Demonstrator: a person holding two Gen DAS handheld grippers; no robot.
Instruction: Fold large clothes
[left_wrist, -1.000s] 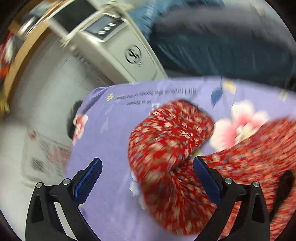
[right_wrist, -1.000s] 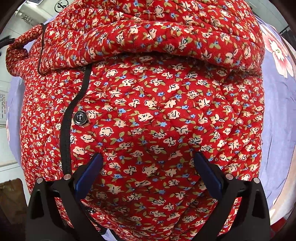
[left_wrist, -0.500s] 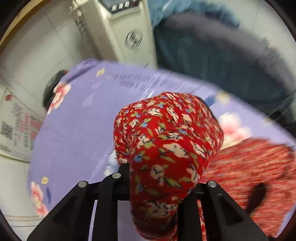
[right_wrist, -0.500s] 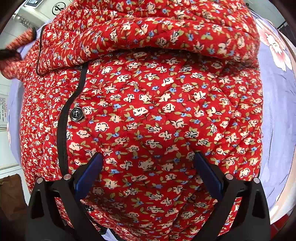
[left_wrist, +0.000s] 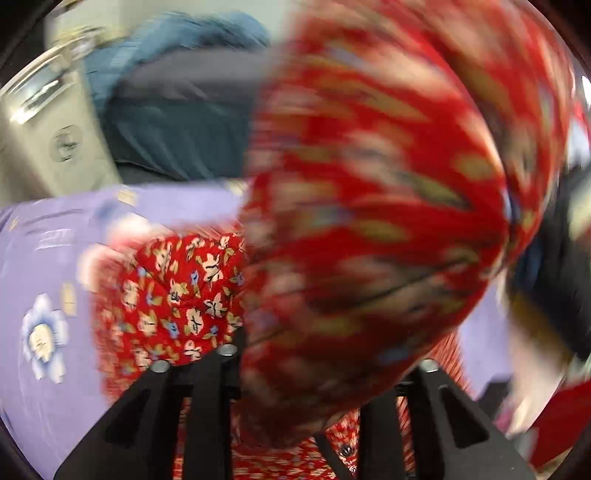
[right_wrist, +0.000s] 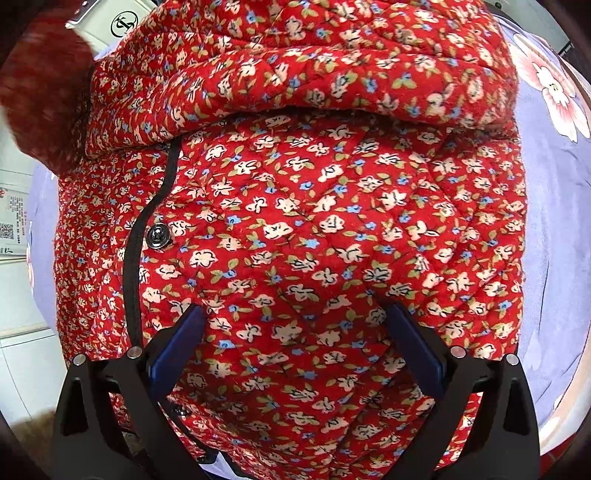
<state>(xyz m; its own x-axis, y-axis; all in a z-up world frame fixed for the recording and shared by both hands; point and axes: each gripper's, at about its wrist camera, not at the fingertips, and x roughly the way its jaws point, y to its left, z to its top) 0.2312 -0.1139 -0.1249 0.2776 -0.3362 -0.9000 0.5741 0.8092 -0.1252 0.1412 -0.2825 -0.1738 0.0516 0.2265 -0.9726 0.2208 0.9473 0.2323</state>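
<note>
A red quilted floral jacket (right_wrist: 314, 221) lies on a purple flowered sheet (right_wrist: 554, 221), its black-trimmed front edge and a snap button (right_wrist: 158, 236) to the left. My right gripper (right_wrist: 295, 332) hovers low over the jacket body, open, with its blue pads apart. In the left wrist view my left gripper (left_wrist: 317, 332) has the jacket's sleeve (left_wrist: 177, 295) bunched between its jaws. The jaws are opening while the cloth still sits between them, and its fingertips are hidden by the fabric. More of the red cloth (left_wrist: 388, 184) is a blur in front of the lens.
A white appliance (left_wrist: 44, 147) stands beyond the sheet's far edge, also seen as the white appliance (right_wrist: 110, 22) at the top left of the right wrist view. A heap of dark blue clothes (left_wrist: 177, 122) lies beside it. Purple sheet (left_wrist: 37, 258) shows bare at the left.
My left gripper went from open beside the sleeve end to shut on it, then swung it quickly across toward the jacket body. The right gripper stayed put, open.
</note>
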